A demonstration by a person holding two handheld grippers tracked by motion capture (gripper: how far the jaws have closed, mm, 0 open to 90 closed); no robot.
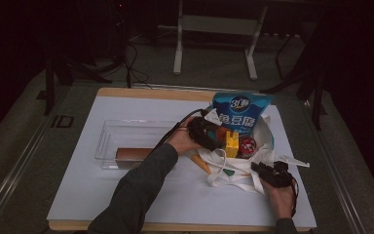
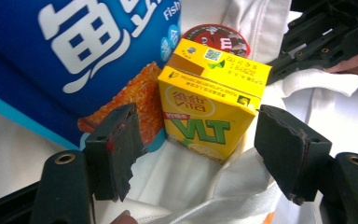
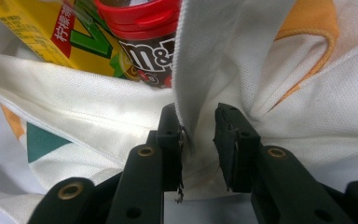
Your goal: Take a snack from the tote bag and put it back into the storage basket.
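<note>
Clear tray: a see-through plastic tray (image 1: 108, 144) lies toward the worktop's left edge with a brown bar-shaped pack (image 1: 134, 153) in it, likely the store that goods come from

Worktop: a white sheet on a wooden board (image 1: 126, 200) carries everything

Left gripper: the left gripper (image 1: 209, 139) reaches into the bag's mouth from the left; in its own view its jaws stand spread on either side of the carton, the pads clear of it, so it looks just let go or about to be taken

Yellow carton: the yellow lemon-tea drink carton (image 2: 212, 105) stands upright inside the bag, right of the worktop's centre, leaning on the blue pouch

Blue pouch: a tall blue snack pouch with white lettering (image 1: 239, 113) rises out of the bag's far side, too tall to sink in

Red-lidded tub: a round chocolate tub with a red lid (image 3: 144, 28) sits just beside the carton

White bag: a white cloth tote bag with orange and teal patches (image 1: 233, 173) lies near the right front corner

Right gripper: the right gripper (image 3: 199, 140) has a fold of the bag's rim between its jaws, seemingly holding the mouth open for loading

View difference: the left gripper view gives the gap between pads and carton, and the right gripper view the pinched cloth; the high view gives the tray and layout
</note>
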